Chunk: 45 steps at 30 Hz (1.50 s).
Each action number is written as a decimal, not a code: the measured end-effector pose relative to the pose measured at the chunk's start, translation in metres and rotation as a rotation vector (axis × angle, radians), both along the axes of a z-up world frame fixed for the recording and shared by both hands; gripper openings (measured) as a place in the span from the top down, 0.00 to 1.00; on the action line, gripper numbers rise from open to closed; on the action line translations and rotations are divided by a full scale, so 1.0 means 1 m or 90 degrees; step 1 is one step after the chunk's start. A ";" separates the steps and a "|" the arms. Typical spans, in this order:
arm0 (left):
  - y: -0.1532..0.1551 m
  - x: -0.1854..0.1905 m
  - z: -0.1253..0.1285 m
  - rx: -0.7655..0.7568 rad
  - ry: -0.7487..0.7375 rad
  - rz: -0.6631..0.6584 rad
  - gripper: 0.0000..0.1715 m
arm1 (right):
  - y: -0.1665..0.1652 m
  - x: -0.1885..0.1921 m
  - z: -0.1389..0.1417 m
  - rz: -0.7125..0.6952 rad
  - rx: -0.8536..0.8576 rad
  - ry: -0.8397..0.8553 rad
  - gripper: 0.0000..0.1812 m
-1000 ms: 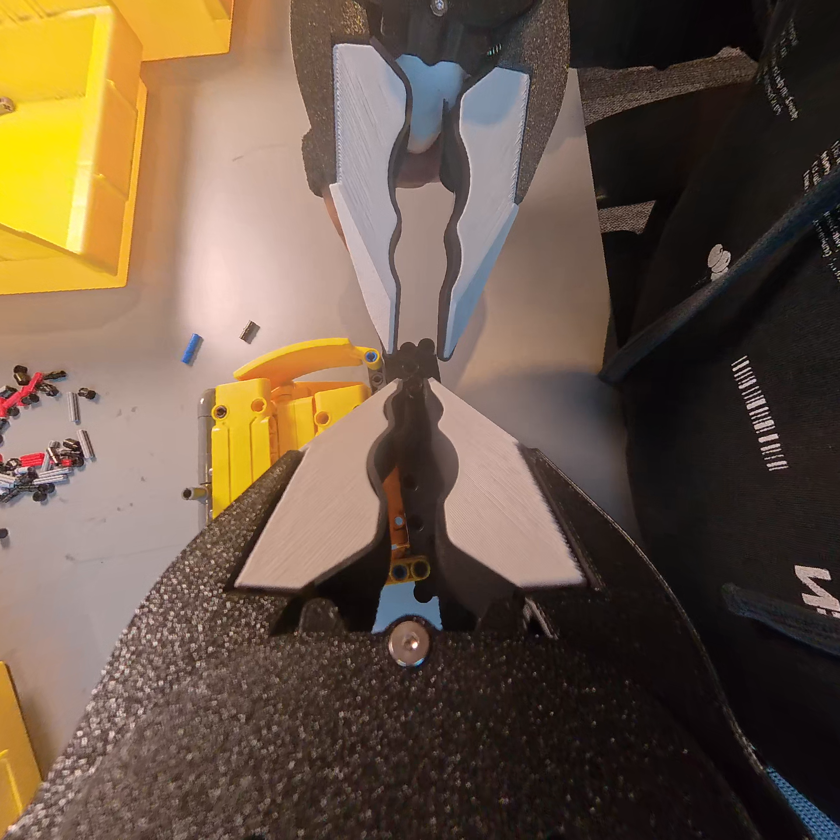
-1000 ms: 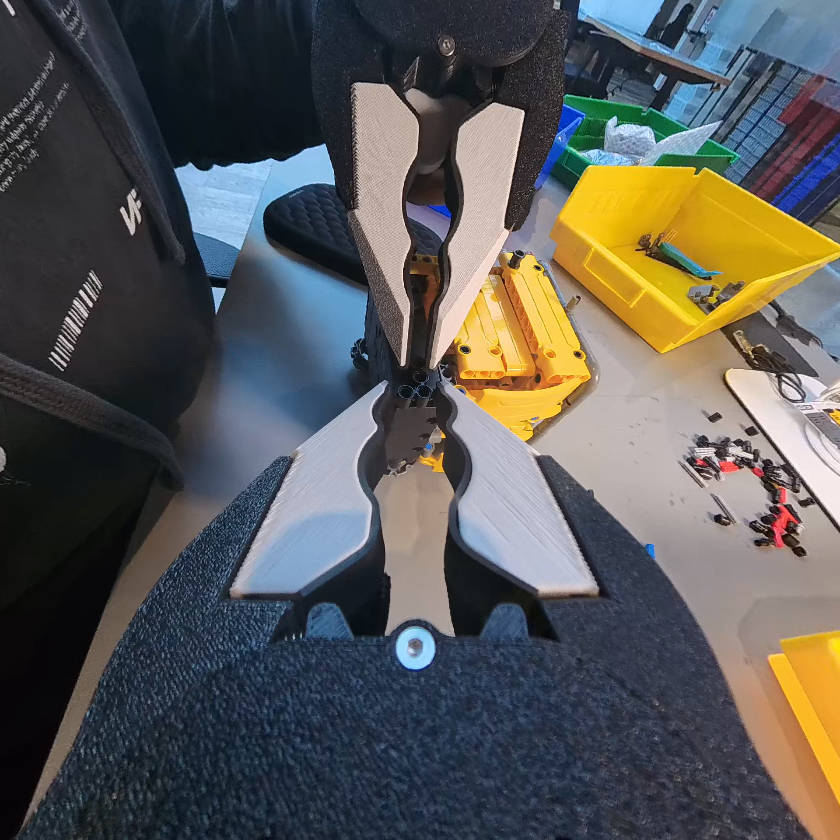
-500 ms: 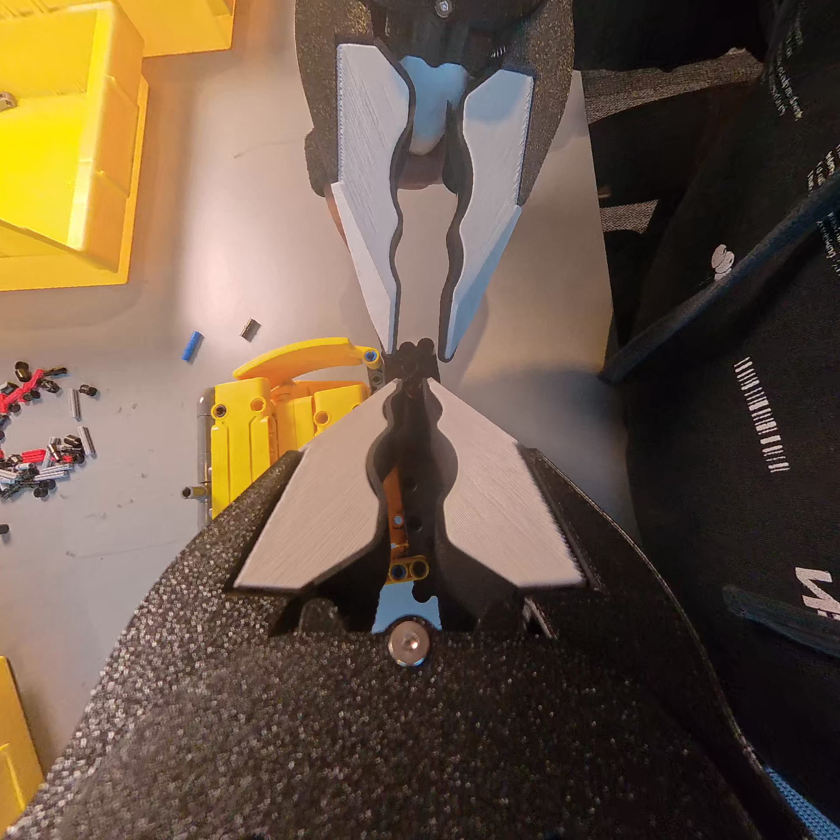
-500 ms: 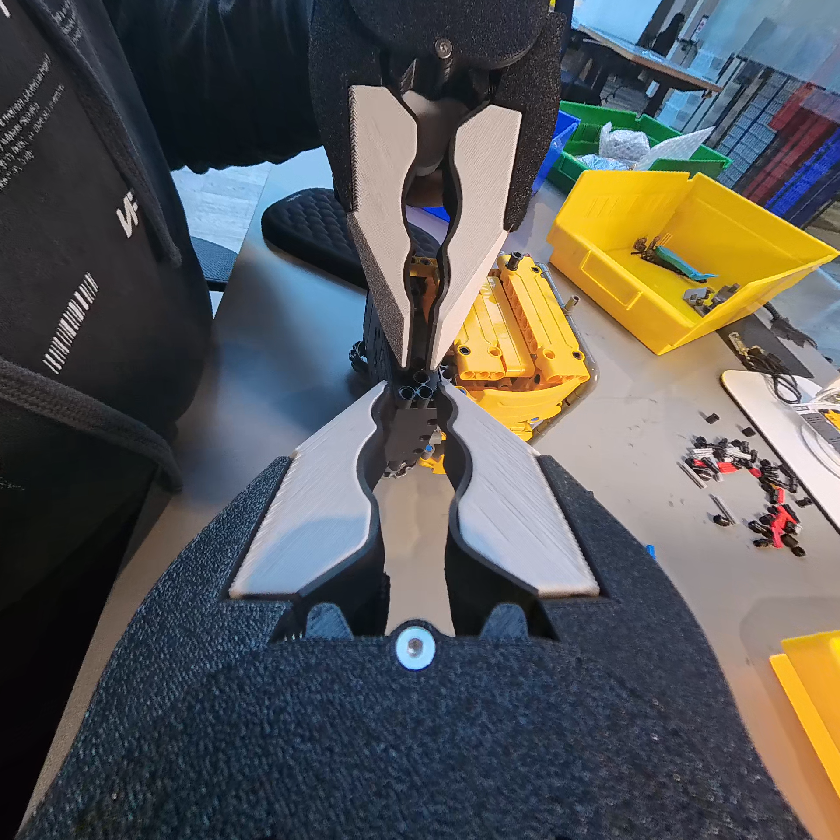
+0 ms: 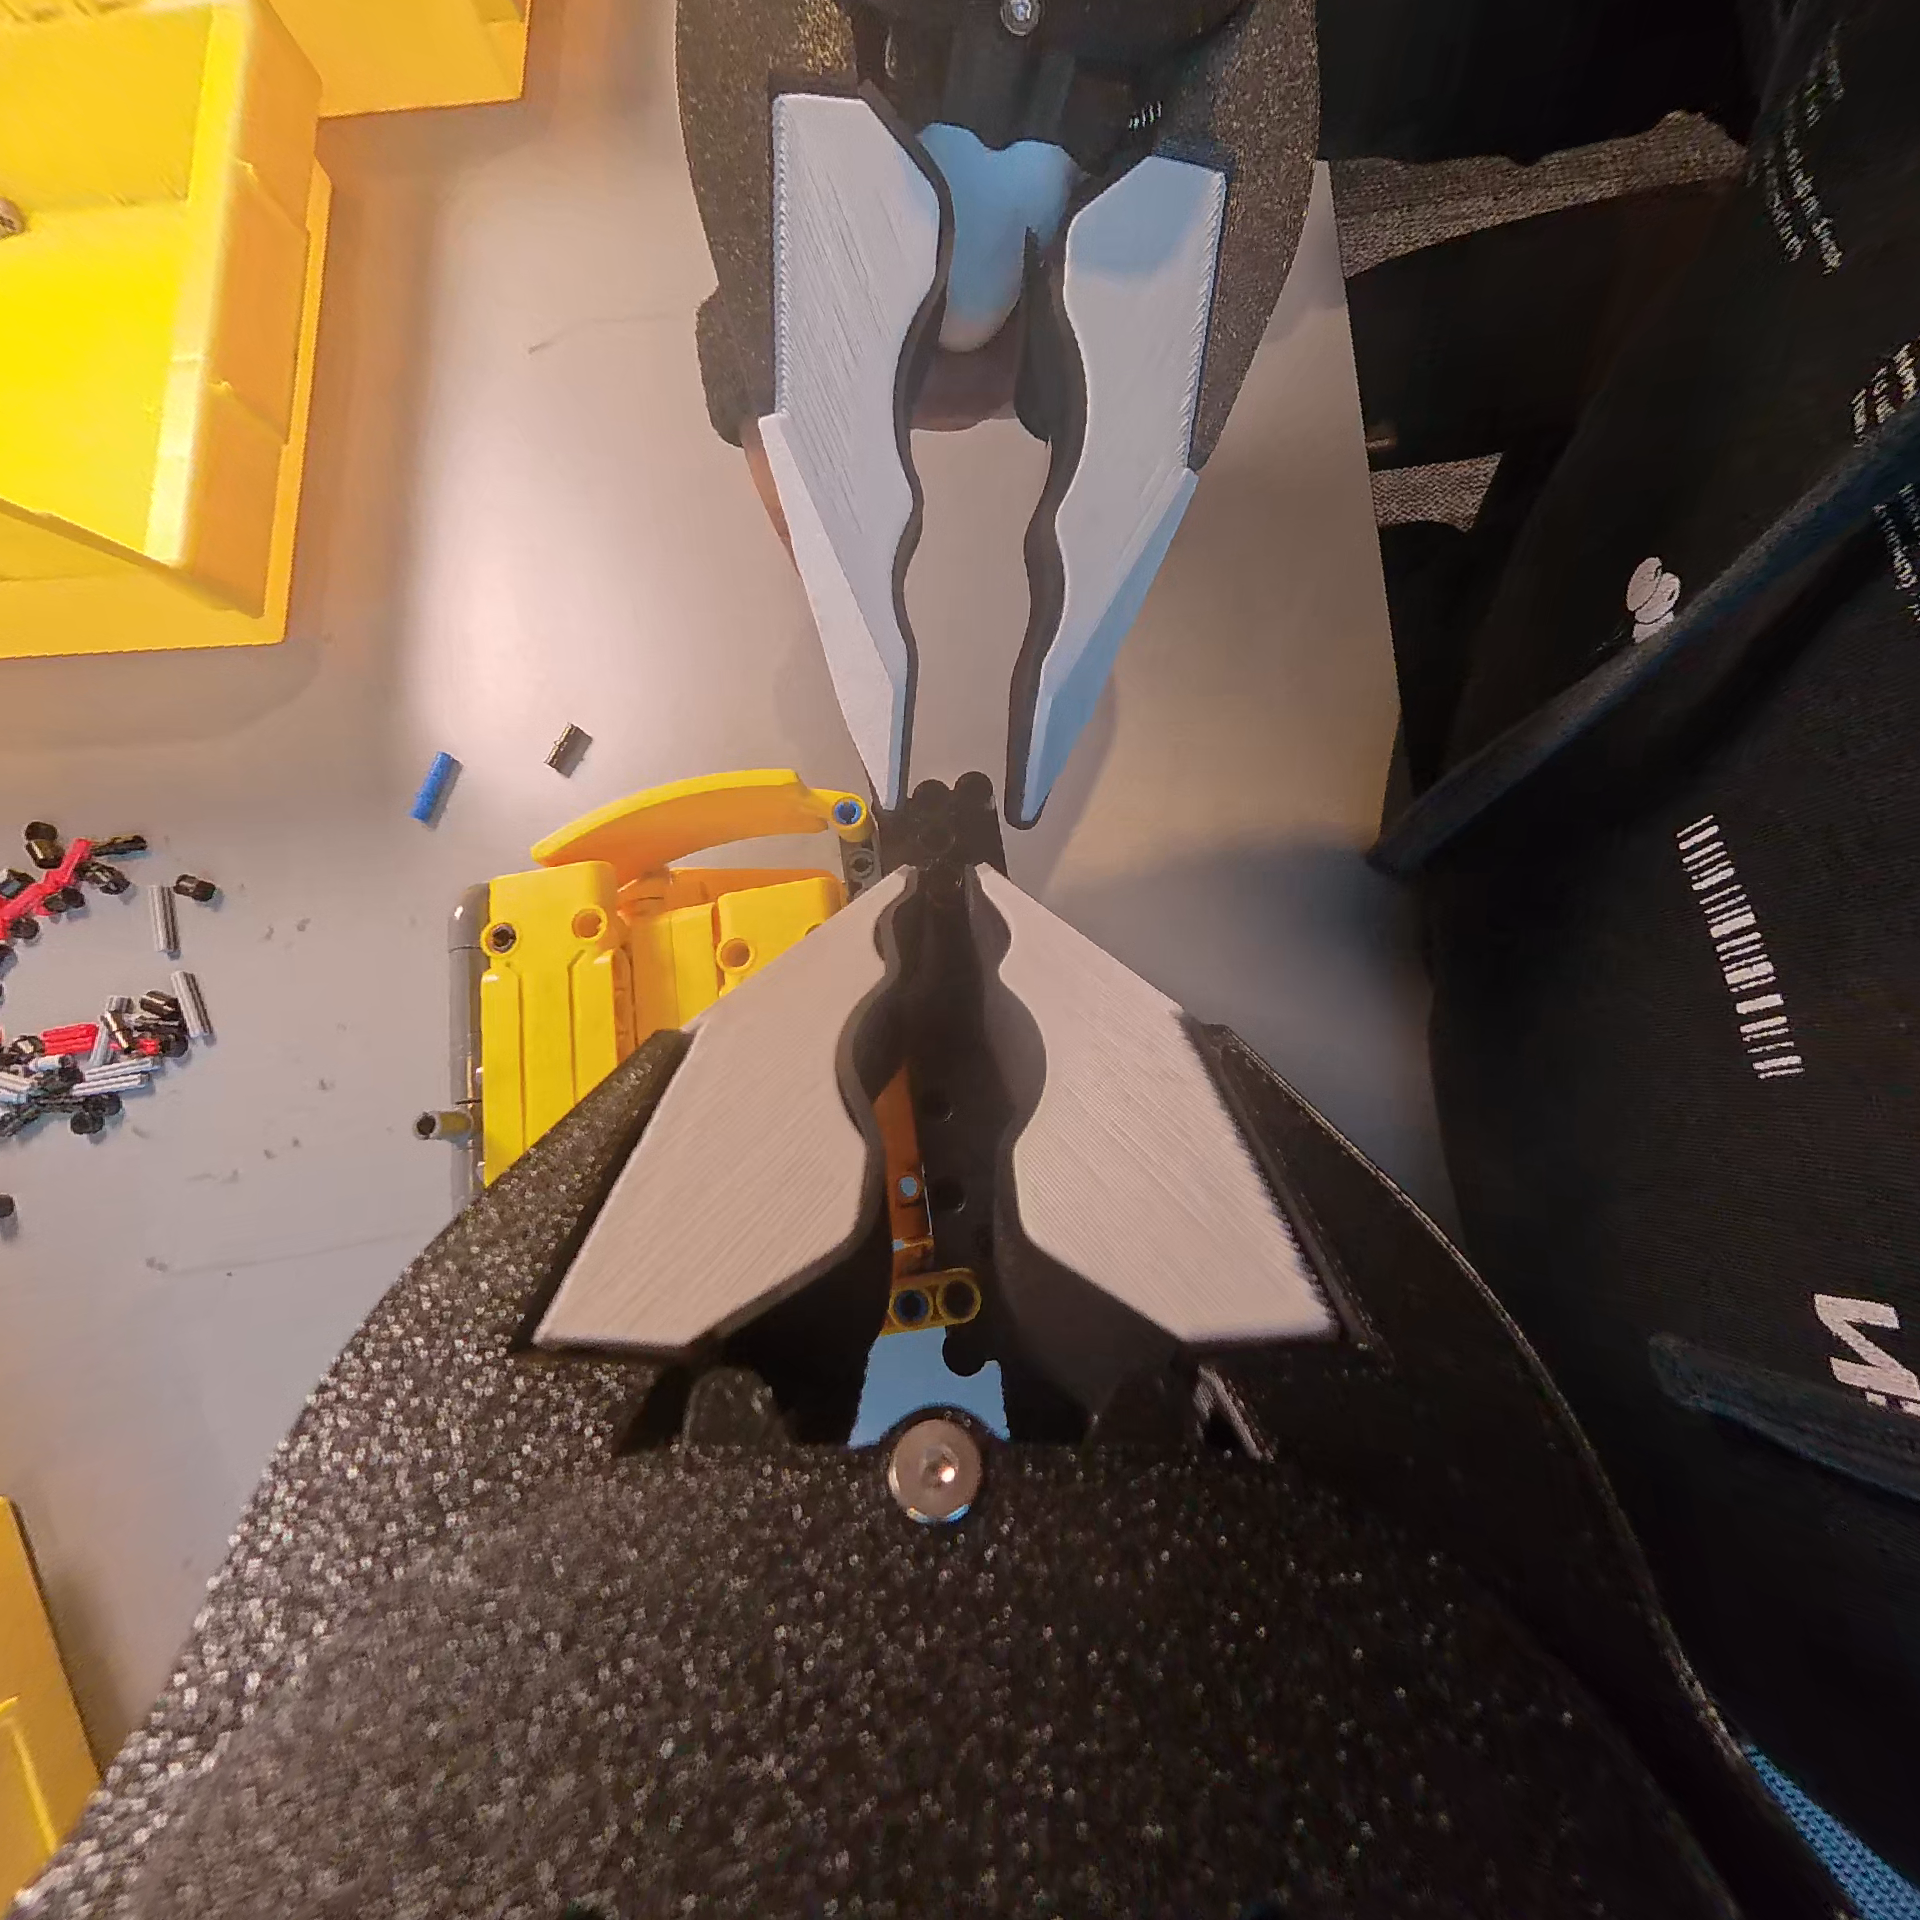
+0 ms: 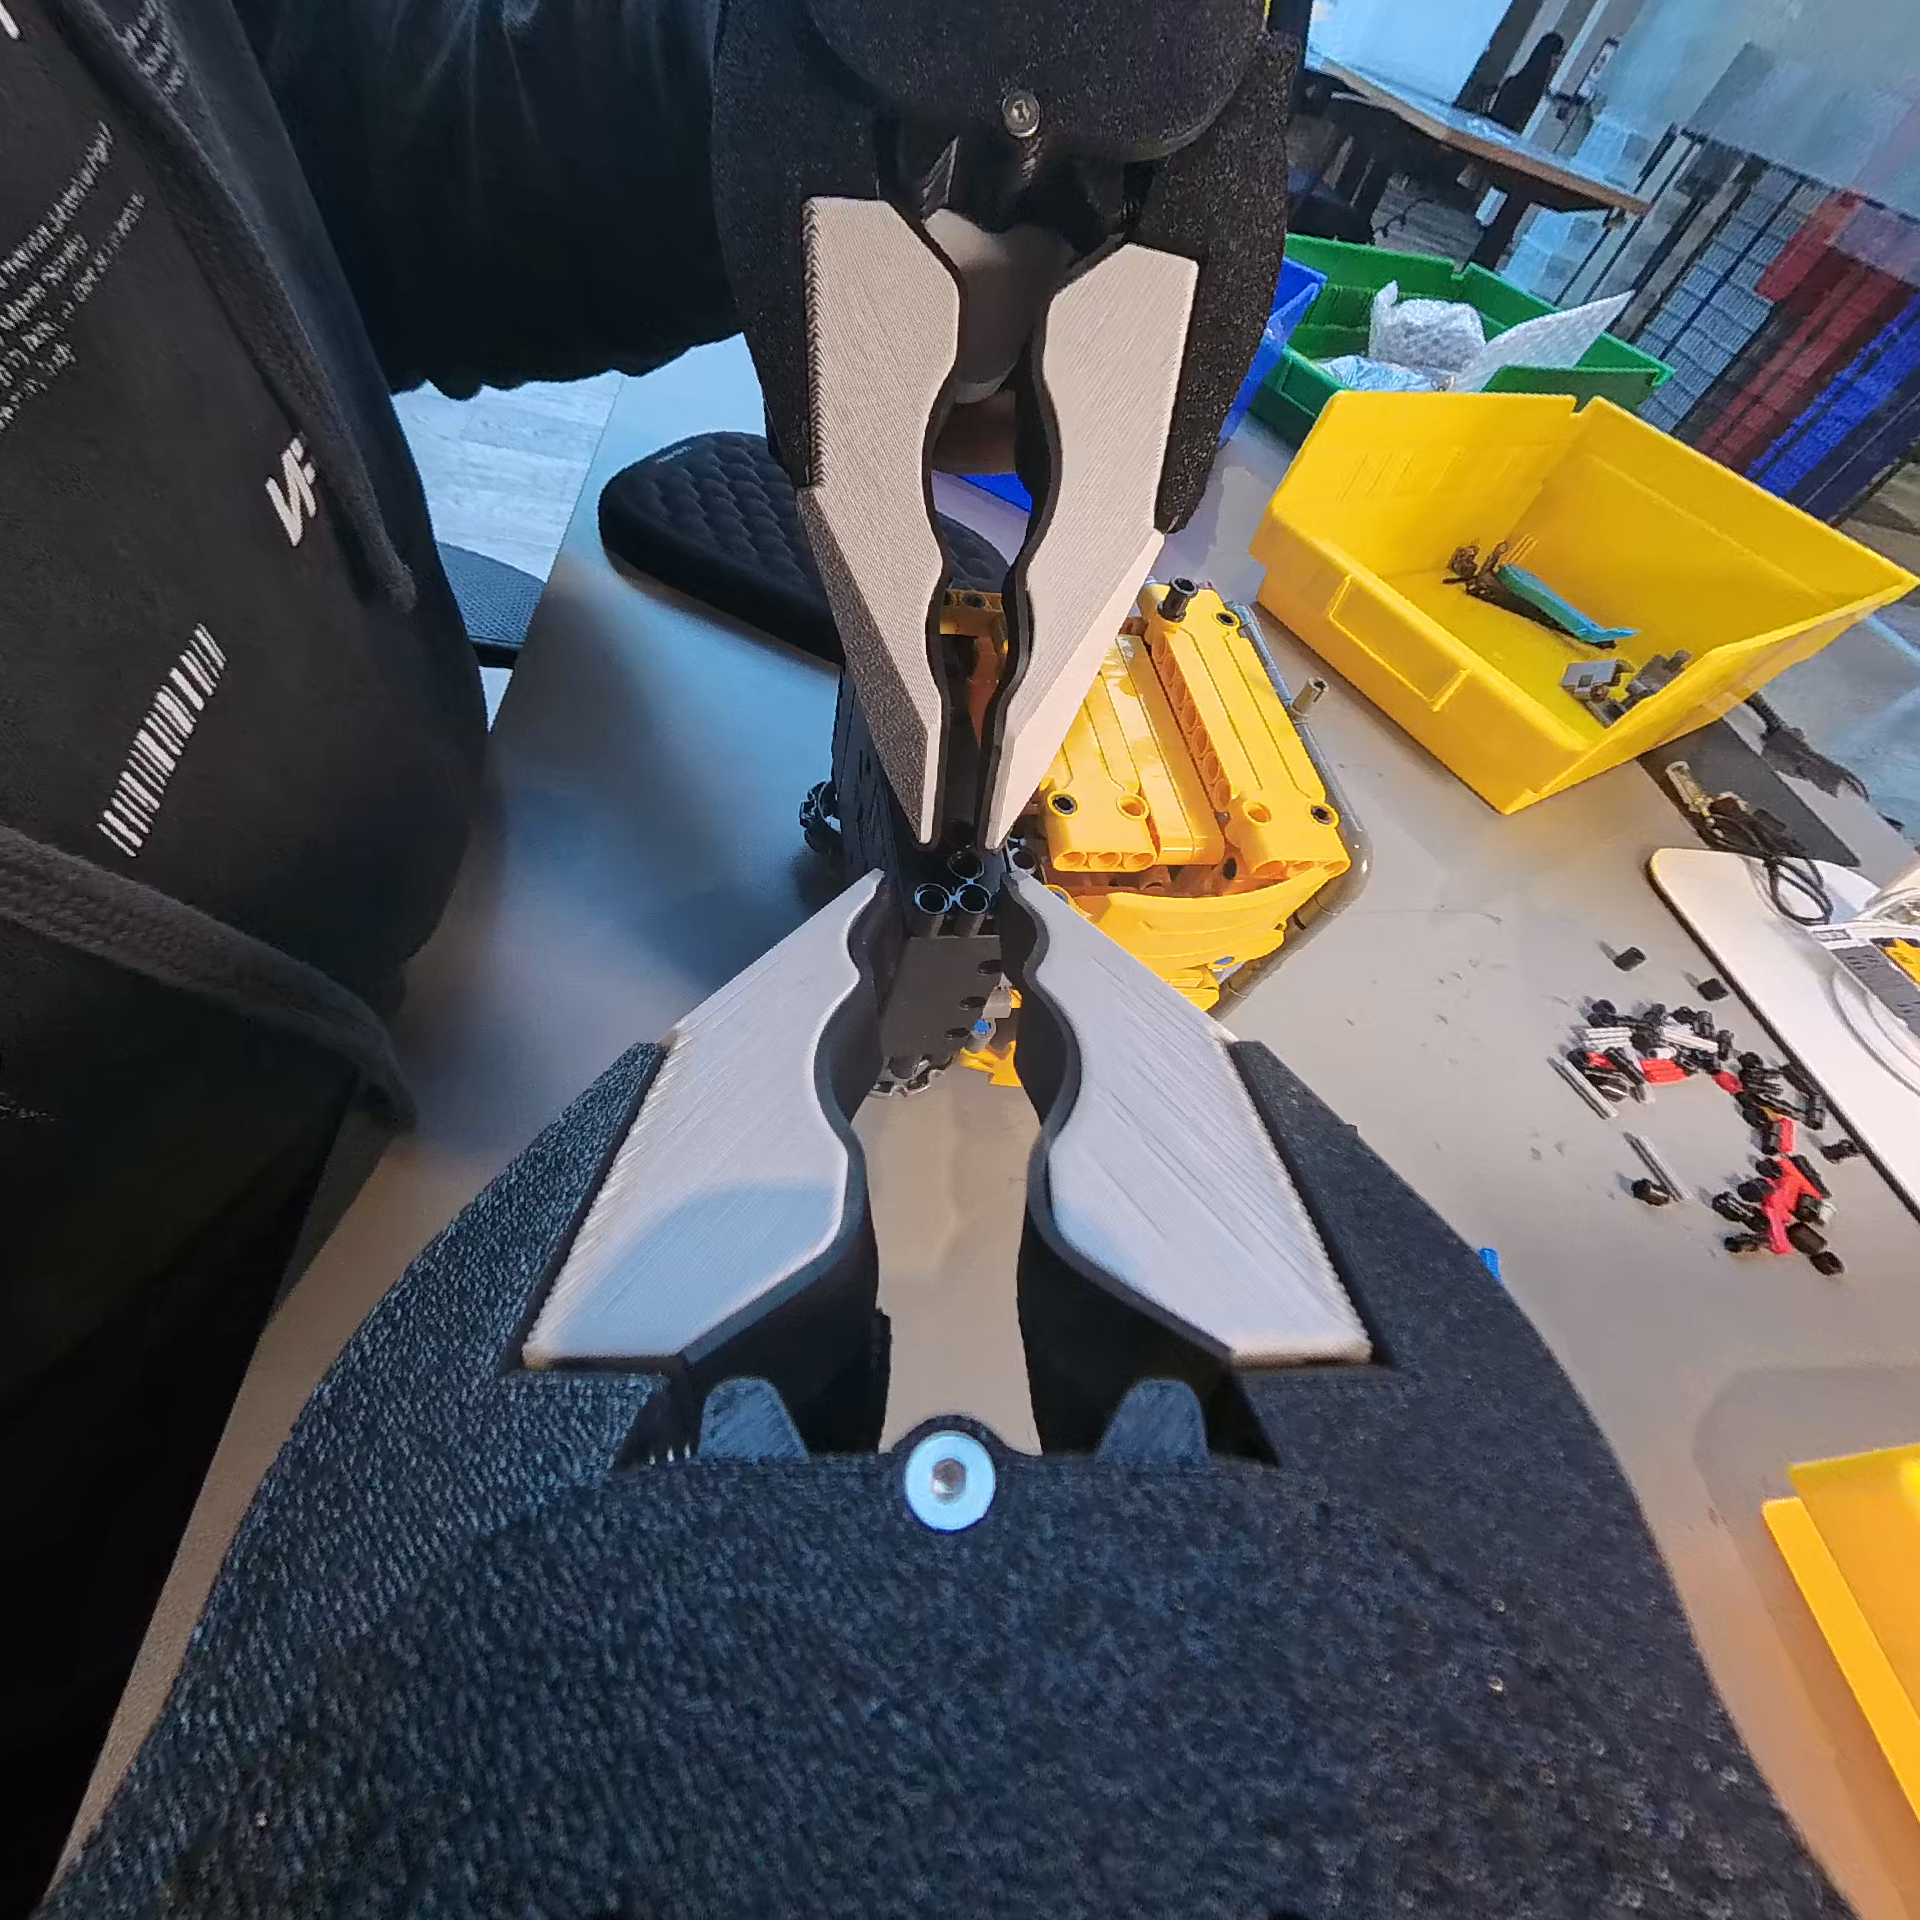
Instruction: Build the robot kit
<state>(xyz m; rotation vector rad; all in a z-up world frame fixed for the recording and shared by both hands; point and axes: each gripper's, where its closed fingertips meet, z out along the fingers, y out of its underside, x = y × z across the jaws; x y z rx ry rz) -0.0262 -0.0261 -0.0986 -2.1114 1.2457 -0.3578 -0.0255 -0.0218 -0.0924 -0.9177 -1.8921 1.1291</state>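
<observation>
A yellow and black toy-brick model [image 5: 582, 977] lies on the grey table [image 5: 582, 520]; it also shows in the right wrist view [image 6: 1174, 769]. A black block with holes [image 6: 940, 977] sticks out at its near corner [image 5: 943, 821]. My left gripper [image 5: 940, 873] is shut on a thin black beam of the model, next to an orange beam. My right gripper [image 6: 940, 883] is shut on the black block from the opposite side. The two grippers meet tip to tip: the right one [image 5: 954, 805] comes in from above in the left wrist view, the left one [image 6: 958, 831] in the right wrist view.
A yellow bin [image 6: 1558, 582] with a few parts stands beyond the model, also in the left wrist view [image 5: 125, 312]. Loose black, red and grey pins [image 6: 1714, 1122] lie nearby, with a blue pin [image 5: 434, 787]. A person in black clothing [image 5: 1662, 935] is at the table edge. Left and right tips are no more than a few centimetres apart. The blue pin [image 5: 434, 787] is about equally far from each gripper, around 20 centimeters.
</observation>
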 end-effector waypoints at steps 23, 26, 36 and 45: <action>0.005 -0.003 0.001 0.039 -0.010 -0.003 0.97 | 0.007 -0.003 0.000 -0.026 0.005 -0.013 0.85; 0.004 -0.001 0.003 0.054 -0.017 -0.012 0.98 | 0.006 -0.004 0.000 -0.022 0.006 -0.016 0.87; 0.008 -0.009 0.044 0.104 -0.181 0.038 0.84 | 0.035 0.015 0.021 -0.069 -0.005 0.012 0.87; 0.016 -0.101 0.074 0.195 -0.364 0.247 0.76 | 0.122 0.054 -0.084 -0.251 0.111 -0.221 0.87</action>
